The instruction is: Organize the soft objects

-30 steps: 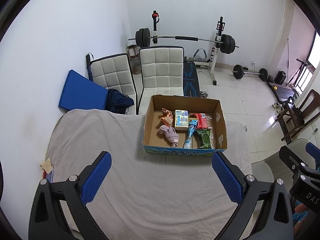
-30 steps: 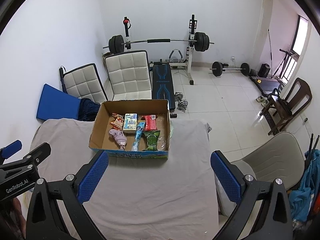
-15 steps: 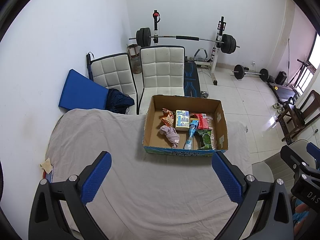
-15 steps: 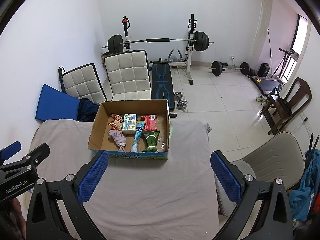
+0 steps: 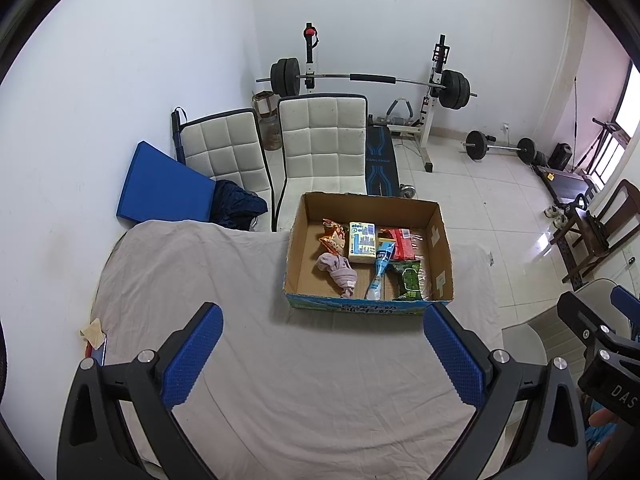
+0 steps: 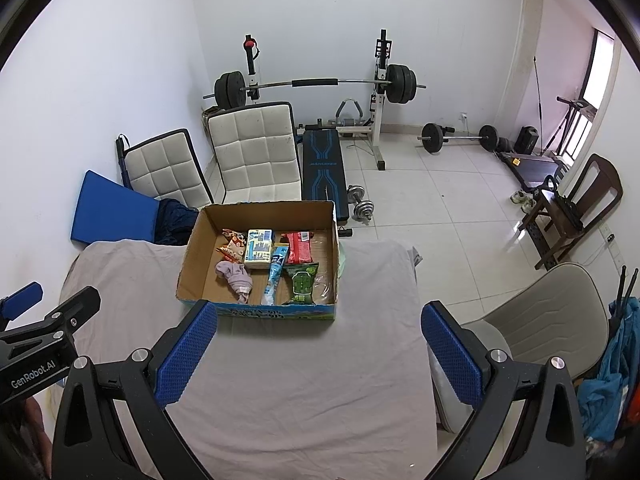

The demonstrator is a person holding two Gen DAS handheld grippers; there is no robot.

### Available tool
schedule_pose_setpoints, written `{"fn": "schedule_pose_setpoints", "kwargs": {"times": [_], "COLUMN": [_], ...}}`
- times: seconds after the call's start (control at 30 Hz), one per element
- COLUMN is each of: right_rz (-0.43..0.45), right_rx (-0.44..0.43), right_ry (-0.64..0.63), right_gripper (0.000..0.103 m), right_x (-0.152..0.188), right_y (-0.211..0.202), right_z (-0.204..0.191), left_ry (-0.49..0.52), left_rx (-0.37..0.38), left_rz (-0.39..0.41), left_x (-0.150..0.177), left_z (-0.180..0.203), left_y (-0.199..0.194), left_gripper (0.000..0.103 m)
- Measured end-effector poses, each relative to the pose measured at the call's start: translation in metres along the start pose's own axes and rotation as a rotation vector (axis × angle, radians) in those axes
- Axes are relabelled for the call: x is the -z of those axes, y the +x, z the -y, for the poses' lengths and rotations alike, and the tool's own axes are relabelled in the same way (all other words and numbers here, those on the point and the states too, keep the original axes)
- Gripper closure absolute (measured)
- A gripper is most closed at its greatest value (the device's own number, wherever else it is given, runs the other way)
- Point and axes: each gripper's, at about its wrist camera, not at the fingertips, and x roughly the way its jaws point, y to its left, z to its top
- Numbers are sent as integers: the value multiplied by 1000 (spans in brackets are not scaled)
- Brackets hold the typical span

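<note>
An open cardboard box (image 5: pixel 440 236) (image 6: pixel 192 252) sits on a table under a grey cloth (image 5: pixel 280 360) (image 6: pixel 300 380). Inside lie a pink sock (image 5: pixel 338 270) (image 6: pixel 236 276), an orange snack bag (image 5: pixel 333 237) (image 6: pixel 232 245), a yellow tissue pack (image 5: pixel 361 243) (image 6: pixel 259 249), a blue tube (image 5: pixel 380 268) (image 6: pixel 275 272), a red packet (image 5: pixel 402 239) (image 6: pixel 299 247) and a green packet (image 5: pixel 409 280) (image 6: pixel 303 282). My left gripper (image 5: pixel 322 356) is open and empty, above the cloth short of the box. My right gripper (image 6: pixel 318 356) is open and empty, likewise short of the box.
Two white padded chairs (image 5: pixel 324 148) and a blue mat (image 5: pixel 160 188) stand behind the table. A barbell rack (image 5: pixel 368 80) and a bench stand at the far wall. A beige chair (image 6: pixel 540 312) is right of the table. A paper scrap (image 5: pixel 93 330) lies at the table's left edge.
Both grippers have drifted slightly; the box sits a little lower and closer in both views. Both stay open and empty.
</note>
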Motion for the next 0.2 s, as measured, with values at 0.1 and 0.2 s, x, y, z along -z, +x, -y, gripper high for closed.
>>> {"fn": "schedule_pose_setpoints", "kwargs": {"times": [0.1, 0.2], "right_rz": [2, 4], "right_rx": [1, 2], "right_ry": [0, 1], "right_gripper": [0, 0], "right_x": [0, -2], "right_y": [0, -1], "right_z": [0, 0], "left_ry": [0, 1], "left_rx": [0, 0], "left_rz": [2, 3], "left_x": [0, -2], "left_z": [0, 0], "left_y": [1, 2], "left_gripper": [0, 0]}}
